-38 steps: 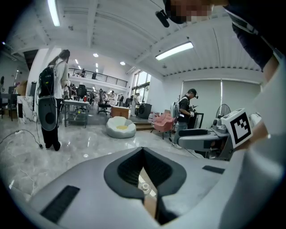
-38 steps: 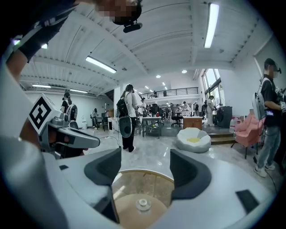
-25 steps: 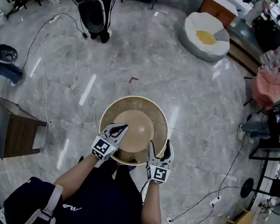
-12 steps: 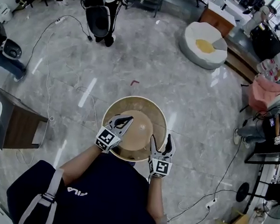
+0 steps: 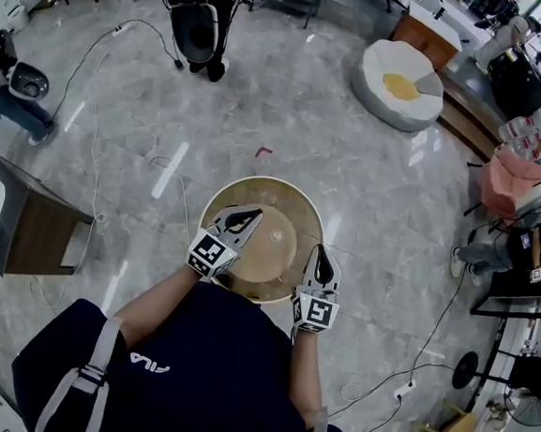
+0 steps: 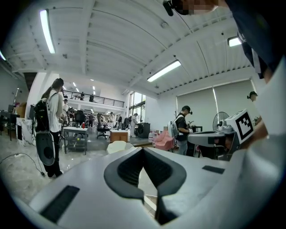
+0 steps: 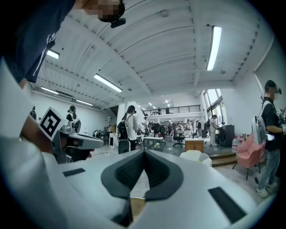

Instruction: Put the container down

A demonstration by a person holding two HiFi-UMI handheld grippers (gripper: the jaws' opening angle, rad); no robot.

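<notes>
A round tan plastic container (image 5: 289, 196) with a broad rim stands on the grey polished marble floor (image 5: 377, 182), directly in front of the person and below both outstretched arms. It is upright, its mouth facing up, and a pale sheen lies on its inside.

The left tongs (image 5: 250, 218) hang over the near-left part of the container's mouth, pointing up and to the right in the head view. In the left gripper view their dark pads (image 6: 127, 169) meet at the tips, clenched on nothing. Only floor shows through the slit below the tips.

The right tongs (image 5: 320, 255) are above the container's near-right rim, pointing away from the person. They have just been closing and are now clenched, with nothing between them. In the right gripper view the pads (image 7: 125, 173) join at the tips, and a strip of tan shows through the slit beneath them.

Away from the container, a dark brown wooden box (image 5: 24, 236) sits on the floor well to the left. A white and grey beanbag with a yellow middle (image 5: 401, 73) lies well beyond, to the right. A small red mark (image 5: 263, 151) is on the floor beyond the container.
</notes>
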